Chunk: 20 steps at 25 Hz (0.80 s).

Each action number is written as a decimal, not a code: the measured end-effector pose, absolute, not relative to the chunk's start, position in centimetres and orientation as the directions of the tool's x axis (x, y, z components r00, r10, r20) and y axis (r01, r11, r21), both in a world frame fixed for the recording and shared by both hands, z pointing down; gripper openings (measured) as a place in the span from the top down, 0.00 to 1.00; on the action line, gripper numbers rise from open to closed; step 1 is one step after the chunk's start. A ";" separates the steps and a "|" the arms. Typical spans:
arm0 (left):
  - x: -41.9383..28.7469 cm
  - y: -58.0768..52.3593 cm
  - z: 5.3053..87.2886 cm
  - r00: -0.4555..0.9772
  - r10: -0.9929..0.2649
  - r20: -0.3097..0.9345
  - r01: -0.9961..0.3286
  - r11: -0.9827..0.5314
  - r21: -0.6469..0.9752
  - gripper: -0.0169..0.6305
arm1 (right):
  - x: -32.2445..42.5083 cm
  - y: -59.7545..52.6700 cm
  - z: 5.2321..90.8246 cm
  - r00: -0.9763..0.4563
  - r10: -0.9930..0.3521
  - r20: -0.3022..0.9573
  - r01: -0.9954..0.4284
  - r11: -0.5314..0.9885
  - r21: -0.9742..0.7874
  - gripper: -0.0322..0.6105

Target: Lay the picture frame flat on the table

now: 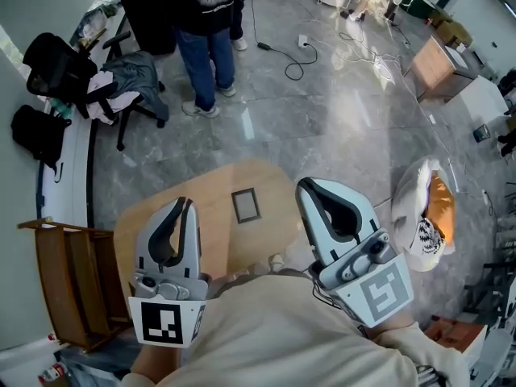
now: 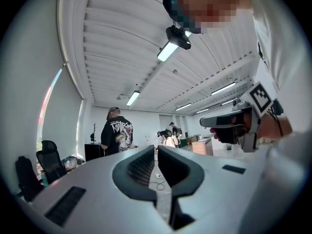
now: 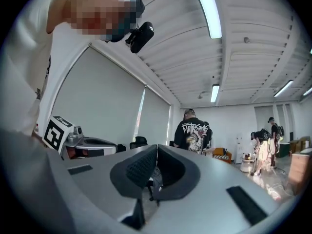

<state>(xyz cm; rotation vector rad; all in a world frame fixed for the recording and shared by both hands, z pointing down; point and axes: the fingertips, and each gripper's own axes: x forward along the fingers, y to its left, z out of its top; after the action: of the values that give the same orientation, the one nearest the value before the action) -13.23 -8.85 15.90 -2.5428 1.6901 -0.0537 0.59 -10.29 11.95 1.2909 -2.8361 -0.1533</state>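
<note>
While picture frame (image 1: 246,205) lies flat on table (image 1: 216,185), left hand-held gripper (image 1: 187,205), right hand-held gripper (image 1: 305,186) both clenched, empty.

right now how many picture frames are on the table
1. The picture frame lies flat on the far part of the round wooden table. The person's torso covers the table's near part, so another could be hidden there.

small dark-rimmed picture frame (image 1: 246,205) lies flat on the wooden table (image 1: 205,216).
</note>
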 end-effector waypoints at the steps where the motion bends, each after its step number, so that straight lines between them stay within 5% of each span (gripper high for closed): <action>1: -13.5 -8.7 16.0 0.383 -0.924 -0.021 -0.920 -0.379 -0.095 0.94 | 0.5 -10.1 11.8 -0.658 -0.753 -0.019 -0.750 0.653 0.107 0.95; 20: -14.5 -6.9 16.5 0.356 -0.935 -0.002 -0.931 -0.354 -0.090 0.94 | 0.0 -9.1 12.8 -0.666 -0.746 0.001 -0.740 0.662 0.118 0.95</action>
<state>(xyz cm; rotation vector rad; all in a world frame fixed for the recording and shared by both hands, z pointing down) -14.45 -6.90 16.51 -2.5238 1.7403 -0.0764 -0.03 -9.12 12.75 1.2608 -2.8183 -0.1663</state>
